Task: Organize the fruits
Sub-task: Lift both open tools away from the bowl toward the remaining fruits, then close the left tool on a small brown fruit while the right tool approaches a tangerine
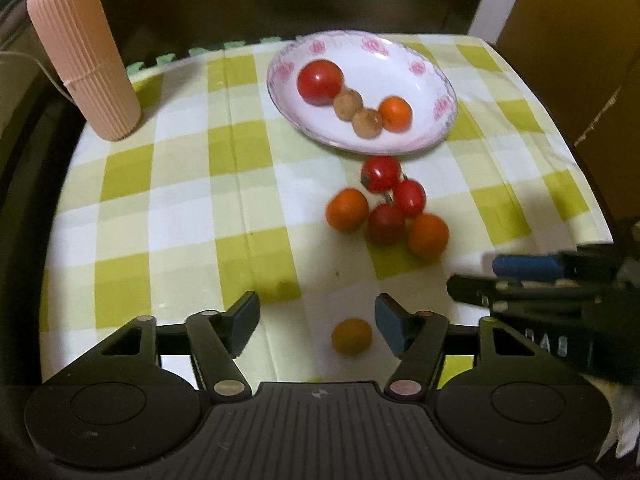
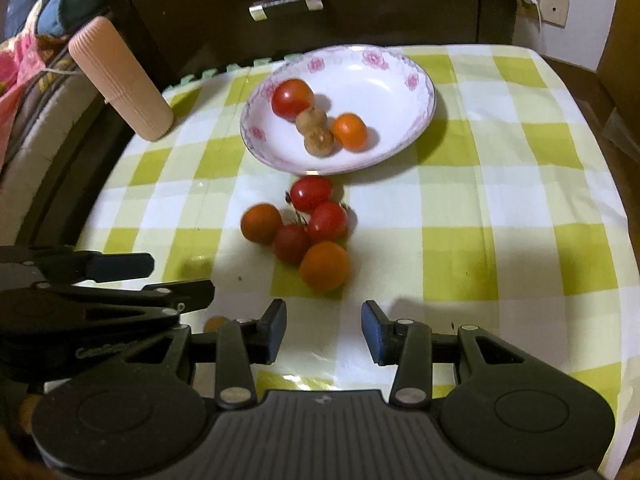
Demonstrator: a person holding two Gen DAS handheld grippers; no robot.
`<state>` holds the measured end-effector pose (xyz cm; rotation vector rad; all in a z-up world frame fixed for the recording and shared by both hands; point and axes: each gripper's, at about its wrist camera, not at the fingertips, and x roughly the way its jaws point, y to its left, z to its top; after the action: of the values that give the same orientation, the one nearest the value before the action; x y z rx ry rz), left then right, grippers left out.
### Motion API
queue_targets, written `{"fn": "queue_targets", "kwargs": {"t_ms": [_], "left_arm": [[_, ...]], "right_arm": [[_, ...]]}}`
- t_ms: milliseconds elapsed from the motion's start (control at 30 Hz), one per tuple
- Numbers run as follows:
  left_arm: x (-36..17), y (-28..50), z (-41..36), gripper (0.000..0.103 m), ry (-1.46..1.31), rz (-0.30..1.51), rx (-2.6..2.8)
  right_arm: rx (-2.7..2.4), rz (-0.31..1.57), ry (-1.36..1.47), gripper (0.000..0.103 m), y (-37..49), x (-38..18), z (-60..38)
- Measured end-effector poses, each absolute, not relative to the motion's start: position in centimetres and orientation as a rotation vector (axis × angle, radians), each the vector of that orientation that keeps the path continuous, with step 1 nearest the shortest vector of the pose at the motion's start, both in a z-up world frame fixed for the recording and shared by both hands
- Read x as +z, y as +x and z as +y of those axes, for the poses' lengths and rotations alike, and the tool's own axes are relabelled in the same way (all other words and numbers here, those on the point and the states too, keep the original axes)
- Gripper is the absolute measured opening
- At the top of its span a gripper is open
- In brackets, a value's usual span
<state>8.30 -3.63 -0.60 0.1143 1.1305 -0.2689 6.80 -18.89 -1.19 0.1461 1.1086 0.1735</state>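
Observation:
A white flowered plate (image 1: 404, 52) (image 2: 384, 80) at the back holds a red tomato (image 1: 320, 81), two brown fruits (image 1: 347, 105) and a small orange (image 1: 395, 114). In front of it a cluster of red tomatoes (image 1: 381, 173) (image 2: 311, 193) and oranges (image 1: 346, 209) (image 2: 325, 266) lies on the cloth. A small orange fruit (image 1: 351, 336) lies between my open left gripper's (image 1: 316, 322) fingers, untouched. My right gripper (image 2: 324, 330) is open and empty, just short of the cluster. Each gripper shows at the other view's edge.
A pink ribbed cylinder (image 1: 82, 52) (image 2: 120, 80) stands at the table's back left. A dark cabinet with a metal handle (image 2: 286, 5) is behind the table. The green-checked cloth (image 1: 168, 184) covers the table, which drops off left and right.

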Motion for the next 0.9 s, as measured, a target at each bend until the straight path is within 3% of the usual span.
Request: {"fn": "queue_targets", "kwargs": {"t_ms": [467, 767, 900], "left_arm": [[-2.7, 7.6, -4.8, 0.069, 0.127, 1.193, -0.303], [-3.6, 8.1, -5.1, 0.04, 0.117, 1.212, -0.302], [-3.4, 8.2, -5.0, 0.034, 0.098, 1.208, -0.308]], "right_arm": [[0.156, 1.12, 0.161, 0.041, 7.0, -1.6, -19.6], [0.155, 1.128, 0.172, 0.041, 7.5, -2.1, -19.7], [0.15, 1.127, 0.183, 0.041, 8.0, -2.2, -19.9]]}}
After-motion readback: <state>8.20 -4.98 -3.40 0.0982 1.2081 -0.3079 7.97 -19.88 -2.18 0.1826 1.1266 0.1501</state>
